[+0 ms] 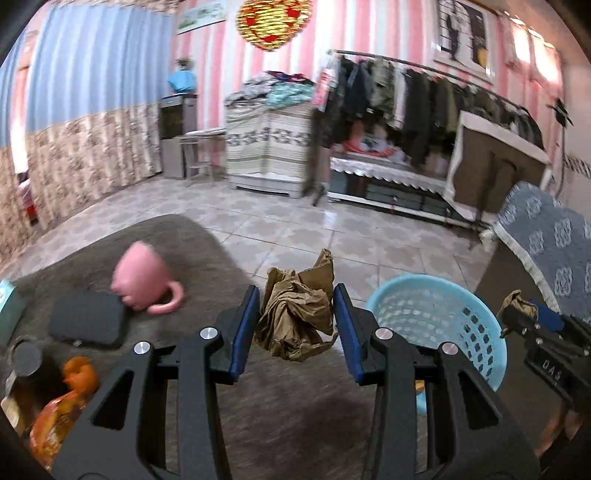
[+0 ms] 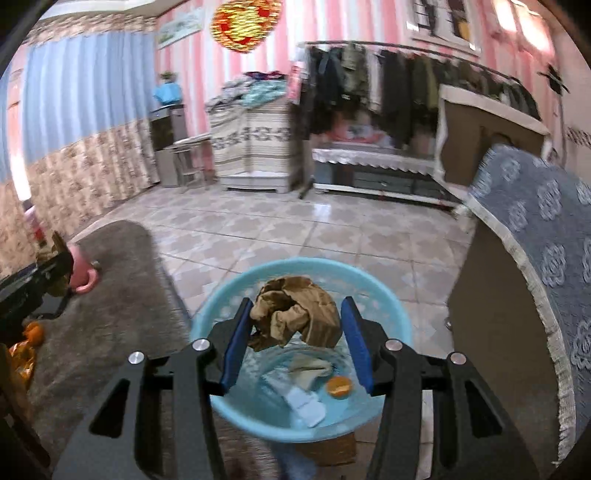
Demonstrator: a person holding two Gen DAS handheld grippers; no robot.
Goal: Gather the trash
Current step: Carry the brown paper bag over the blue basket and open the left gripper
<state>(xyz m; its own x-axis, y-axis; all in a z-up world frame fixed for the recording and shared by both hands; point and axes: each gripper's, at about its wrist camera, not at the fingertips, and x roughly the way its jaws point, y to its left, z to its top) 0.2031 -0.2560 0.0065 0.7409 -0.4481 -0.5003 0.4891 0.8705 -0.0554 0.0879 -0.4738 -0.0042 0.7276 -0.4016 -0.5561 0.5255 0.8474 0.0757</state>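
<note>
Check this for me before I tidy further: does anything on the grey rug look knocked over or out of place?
Yes: the pink ceramic mug lies tipped on its side on the grey rug, handle toward the camera, beside a flat black case. No spill shows around it.

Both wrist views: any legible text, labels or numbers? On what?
"DAS": white letters, seen upside down, on the black body of the right tongs at the left wrist view's right edge; possibly only part of a longer marking.
Wall banner: has markings, too blurred to read.
Framed wall picture: no readable text.
Teal box at the left edge: print too small and cut off.
Nothing legible in the right wrist view.
</note>
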